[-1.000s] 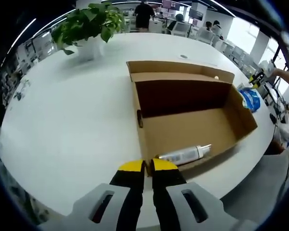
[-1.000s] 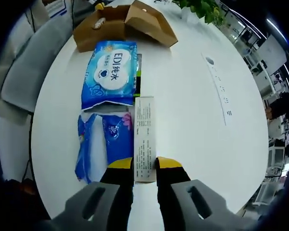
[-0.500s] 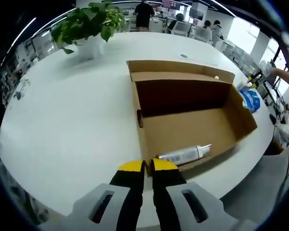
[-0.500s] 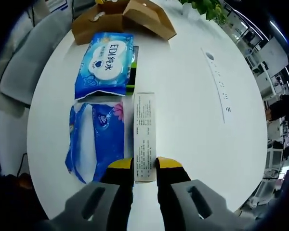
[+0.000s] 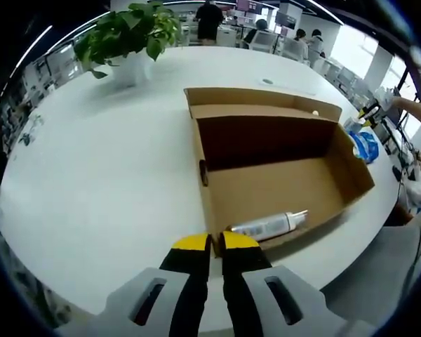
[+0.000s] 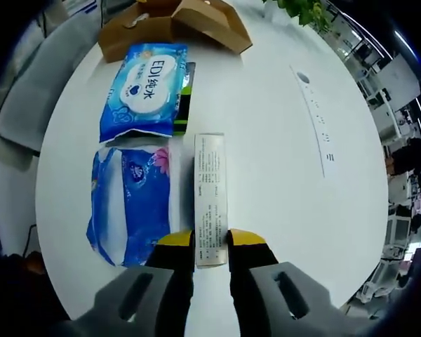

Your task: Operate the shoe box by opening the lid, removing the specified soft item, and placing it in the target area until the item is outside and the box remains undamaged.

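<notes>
- Your left claw [image 5: 214,242] has its yellow-tipped jaws pressed nearly together, pinching the near wall of the shoe box [image 5: 274,184] at its corner.
- The shoe box is open, lid [image 5: 256,102] folded back on the far side, resting on the white tabletop [image 5: 105,175].
- Inside the box, a silver-white pump bottle [image 5: 269,225] lies on its side against the near wall, just beyond your left claw.
- Far side of the tabletop: a potted plant [image 5: 130,38] in a white pot, well apart from the box.
- Your right claw [image 6: 210,239] grips the near end of a long white carton [image 6: 210,193] with small print; the carton lies flat on the tabletop, pointing away from you.
- Just left of the carton in the right gripper view: a blue soft pack [image 6: 130,203] with a flower print, outside the box, flat on the tabletop.
- Beyond it: a blue wet-wipes pack [image 6: 144,88] with white label, its near edge touching the soft pack.
- A dark flat item [image 6: 184,98] with a green patch pokes out beside the wipes pack; what it is, cannot tell.
</notes>
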`<state>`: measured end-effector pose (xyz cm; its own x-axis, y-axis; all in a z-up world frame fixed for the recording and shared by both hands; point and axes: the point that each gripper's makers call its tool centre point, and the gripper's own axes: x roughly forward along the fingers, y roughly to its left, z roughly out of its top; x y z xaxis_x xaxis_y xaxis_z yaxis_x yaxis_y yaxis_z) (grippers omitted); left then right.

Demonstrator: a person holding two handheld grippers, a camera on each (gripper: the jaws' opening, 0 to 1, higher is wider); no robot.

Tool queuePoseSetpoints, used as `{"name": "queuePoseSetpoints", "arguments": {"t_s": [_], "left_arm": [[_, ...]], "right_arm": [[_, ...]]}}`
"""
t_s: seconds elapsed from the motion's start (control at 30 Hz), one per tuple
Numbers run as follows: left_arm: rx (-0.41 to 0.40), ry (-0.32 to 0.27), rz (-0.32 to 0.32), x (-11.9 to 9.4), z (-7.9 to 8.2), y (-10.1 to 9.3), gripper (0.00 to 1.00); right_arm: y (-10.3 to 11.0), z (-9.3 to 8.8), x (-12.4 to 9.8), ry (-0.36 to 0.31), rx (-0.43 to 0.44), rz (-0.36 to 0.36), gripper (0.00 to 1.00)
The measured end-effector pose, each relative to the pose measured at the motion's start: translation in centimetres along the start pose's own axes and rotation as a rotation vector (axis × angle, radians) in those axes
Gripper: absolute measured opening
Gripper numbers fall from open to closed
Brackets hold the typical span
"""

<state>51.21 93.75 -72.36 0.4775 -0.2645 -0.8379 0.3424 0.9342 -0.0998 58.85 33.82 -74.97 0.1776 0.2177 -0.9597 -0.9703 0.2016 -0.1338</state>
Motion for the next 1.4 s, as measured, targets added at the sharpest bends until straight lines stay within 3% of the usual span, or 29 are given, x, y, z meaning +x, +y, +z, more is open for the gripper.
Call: {"name": "queuePoseSetpoints", "arguments": {"t_s": [0.37, 0.6, 1.1, 1.4], "left_arm": [[0.021, 0.006, 0.000, 0.1, 0.1, 0.0, 0.03], [0.076, -0.002, 0.015, 0.2, 0.5, -0.1, 0.04], [0.144, -0.069, 0.013, -0.9, 2.9, -0.7, 0.11], [0.212, -0.084, -0.020, -1.4, 4.1, -1.8, 0.14]], "right_arm": [[-0.3, -0.2, 0.1, 0.018, -0.019, -0.019, 0.17], [-0.4, 0.2, -0.4, 0.009, -0.002, -0.035, 0.19], [0.1, 0.8, -1.5, -0.006, 0.036, -0.061, 0.21], [1.1, 1.1, -3.0, -0.018, 0.058, -0.093, 0.23]]}}
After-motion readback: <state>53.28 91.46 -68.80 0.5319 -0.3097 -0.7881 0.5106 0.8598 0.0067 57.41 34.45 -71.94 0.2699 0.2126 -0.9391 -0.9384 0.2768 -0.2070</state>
